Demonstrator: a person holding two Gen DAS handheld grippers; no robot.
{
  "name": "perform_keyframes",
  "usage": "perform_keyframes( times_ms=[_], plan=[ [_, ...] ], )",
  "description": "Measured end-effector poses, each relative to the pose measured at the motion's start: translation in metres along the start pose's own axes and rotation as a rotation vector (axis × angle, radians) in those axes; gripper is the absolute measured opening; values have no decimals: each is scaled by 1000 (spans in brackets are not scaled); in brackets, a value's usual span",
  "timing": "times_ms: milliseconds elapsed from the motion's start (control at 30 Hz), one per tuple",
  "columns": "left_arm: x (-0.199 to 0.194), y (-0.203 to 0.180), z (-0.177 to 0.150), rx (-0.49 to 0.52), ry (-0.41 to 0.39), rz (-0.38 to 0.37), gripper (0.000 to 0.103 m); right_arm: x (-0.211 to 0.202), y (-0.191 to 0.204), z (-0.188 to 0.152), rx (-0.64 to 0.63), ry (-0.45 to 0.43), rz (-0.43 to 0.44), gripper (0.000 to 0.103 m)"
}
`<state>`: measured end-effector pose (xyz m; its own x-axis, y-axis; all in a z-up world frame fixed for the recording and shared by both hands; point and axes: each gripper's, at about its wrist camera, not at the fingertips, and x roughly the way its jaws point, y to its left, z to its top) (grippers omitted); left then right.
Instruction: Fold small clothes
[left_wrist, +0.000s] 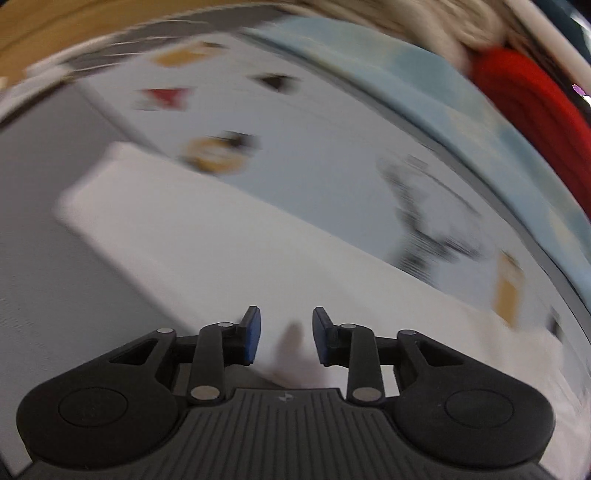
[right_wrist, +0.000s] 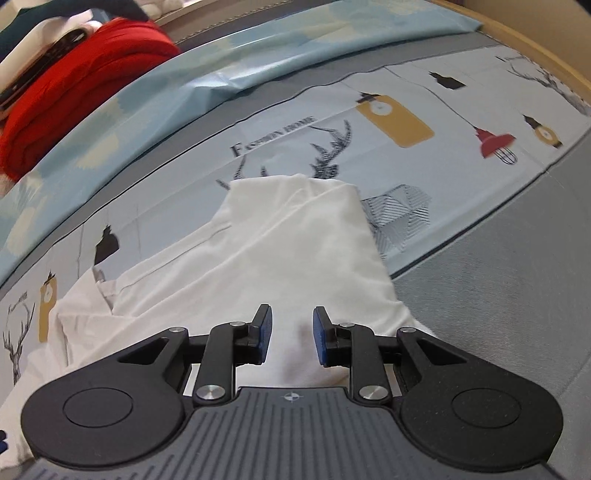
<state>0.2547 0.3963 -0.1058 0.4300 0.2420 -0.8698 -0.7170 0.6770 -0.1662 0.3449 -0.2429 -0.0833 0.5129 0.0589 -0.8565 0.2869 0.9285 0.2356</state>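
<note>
**White garment half folded, both hand-held grippers hovering with nothing in them**

So here's where it sits; the white garment (right_wrist: 295, 240) lies on the printed cloth (right_wrist: 406, 122) that covers the surface, partly spilling onto the grey strip (right_wrist: 498, 295) at the near edge; in the right wrist view it looks partly folded, a long panel running away from the camera with a looser bunch of collar or sleeve off to the left side.

The right hand-held gripper (right_wrist: 292, 336) has its jaws spread, with fabric showing in the gap but not pinched; same for the left hand-held gripper (left_wrist: 286, 336), jaws apart over the white cloth (left_wrist: 221, 251), nothing clamped. The left view is badly smeared, so I can't tell edges or creases from it.

My read: this is between folds, with one fold laid and the next grab not yet made; the next move calls for picking an edge or corner, probably that messy bunch on the left, closing on a single layer and carrying it over without dragging the panel already flat.

Off to the side there's a red folded item (right_wrist: 74, 74) on a light blue sheet (right_wrist: 221, 66); well apart from the work.
</note>
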Motion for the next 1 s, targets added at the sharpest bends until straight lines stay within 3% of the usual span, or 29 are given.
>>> perform_keyframes(
  times_ms=[100, 200, 433, 467, 500, 533, 600, 700, 833, 933, 1000],
  plan=[
    [7, 51, 17, -126, 11, 56, 35, 1, 12, -3, -45, -4, 4, 25],
    [11, 84, 30, -195, 22, 57, 35, 3, 20, -6, -80, -3, 2, 25],
    [27, 101, 36, -236, 29, 58, 34, 13, 27, -11, -78, 30, 0, 25],
    [27, 98, 35, -230, 26, 65, 32, 14, 28, -11, -83, 31, 4, 25],
    [27, 94, 35, -216, 20, 82, 22, 13, 29, -11, -86, 32, 7, 25],
    [26, 89, 34, -199, 13, 95, 3, 13, 29, -11, -88, 32, 10, 25],
    [22, 76, 31, -162, -17, 125, 3, 12, 27, -10, -86, 34, 15, 25],
    [-3, 34, 30, -33, -125, 169, 3, 9, 22, -8, -74, 34, 21, 25],
    [-51, -48, 14, 152, -261, 29, 3, -1, 13, -5, -58, 18, 33, 25],
    [-90, -120, -19, 277, -322, -182, 3, -7, 5, -6, -46, 13, 42, 25],
    [-114, -172, -52, 358, -314, -367, 3, -10, -1, -8, -47, 13, 47, 25]
  ],
)
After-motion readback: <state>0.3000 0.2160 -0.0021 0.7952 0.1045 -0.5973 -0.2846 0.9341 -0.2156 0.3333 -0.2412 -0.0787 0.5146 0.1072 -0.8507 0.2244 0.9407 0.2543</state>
